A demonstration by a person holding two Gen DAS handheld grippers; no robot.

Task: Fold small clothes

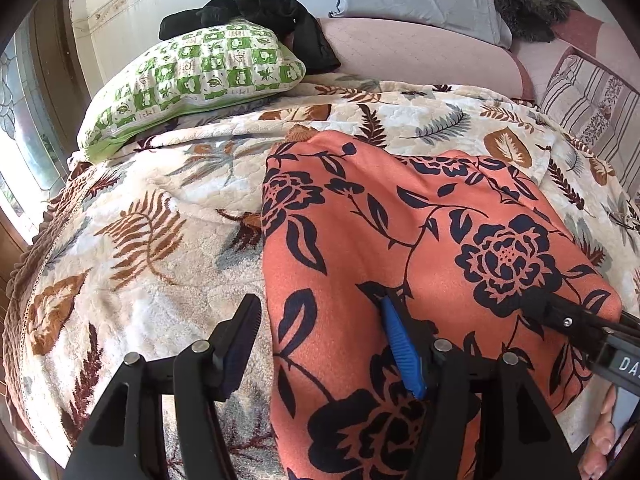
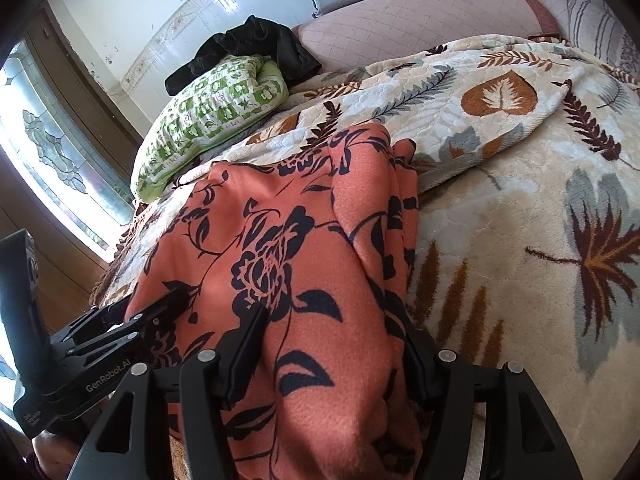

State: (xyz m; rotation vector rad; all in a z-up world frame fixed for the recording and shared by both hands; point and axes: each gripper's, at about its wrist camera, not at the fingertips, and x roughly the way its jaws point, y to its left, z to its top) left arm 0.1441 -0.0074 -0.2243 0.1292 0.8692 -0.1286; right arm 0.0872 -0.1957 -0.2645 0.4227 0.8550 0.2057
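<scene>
Coral cloth (image 1: 400, 220) with dark flowers, folded lengthwise, lies on the leaf-patterned blanket (image 1: 140, 208) of the bed. Left gripper (image 1: 324, 328) fingers spread wide over its left edge; right gripper (image 2: 336, 340) fingers wide, astride its right fold, neither pressing. Beyond: green checked pillow (image 1: 208, 68), black garment (image 1: 256, 12).

Orange garment (image 1: 420, 240) with dark flowers; cream leaf-print blanket (image 1: 140, 240).
</scene>
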